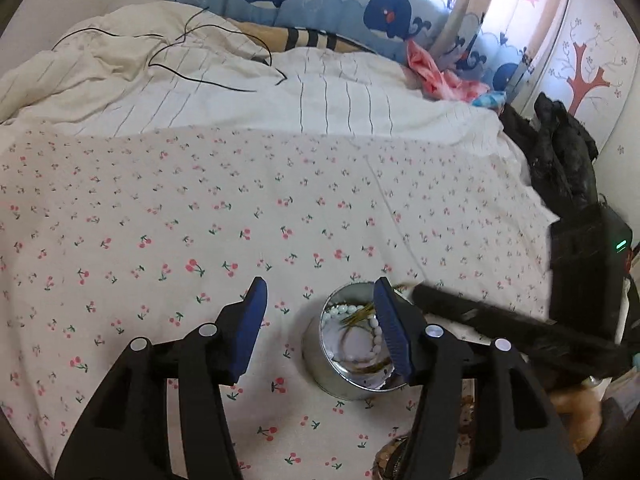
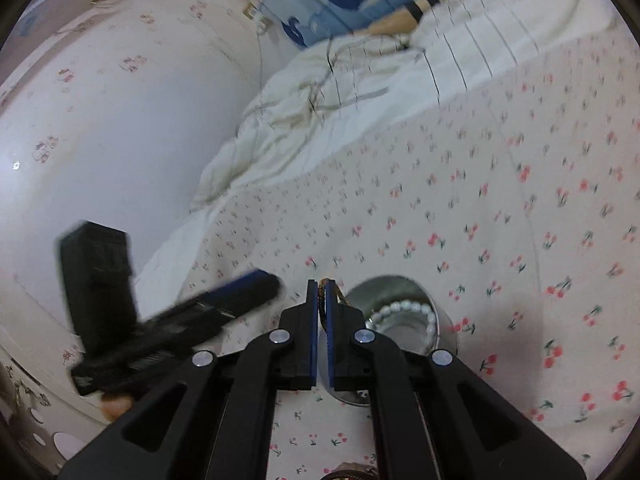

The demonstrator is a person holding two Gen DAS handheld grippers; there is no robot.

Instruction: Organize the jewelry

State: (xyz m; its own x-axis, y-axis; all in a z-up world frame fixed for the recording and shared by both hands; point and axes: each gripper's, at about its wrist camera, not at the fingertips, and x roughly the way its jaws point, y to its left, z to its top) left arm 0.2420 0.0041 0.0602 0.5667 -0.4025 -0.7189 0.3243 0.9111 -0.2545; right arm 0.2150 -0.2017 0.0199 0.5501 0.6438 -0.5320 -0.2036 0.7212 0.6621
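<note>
left gripper (image 1: 320, 300): jaws apart, nothing between the blue pads, hovering over the bed with its right finger above the tin's rim
right gripper (image 2: 321, 294): clenched on a brown braided cord (image 2: 335, 289), which pokes out at the tips beside the tin
tin (image 1: 320, 360): round metal, open, upright on the cherry-print sheet (image 1: 200, 220), near edge of the bed
jewelry in tin: white bead bracelet (image 1: 376, 336) curled along the inner wall, thin gold strands (image 1: 358, 314) across it
far side: rumpled white duvet (image 1: 200, 80), whale-print curtain (image 1: 320, 0)
</note>
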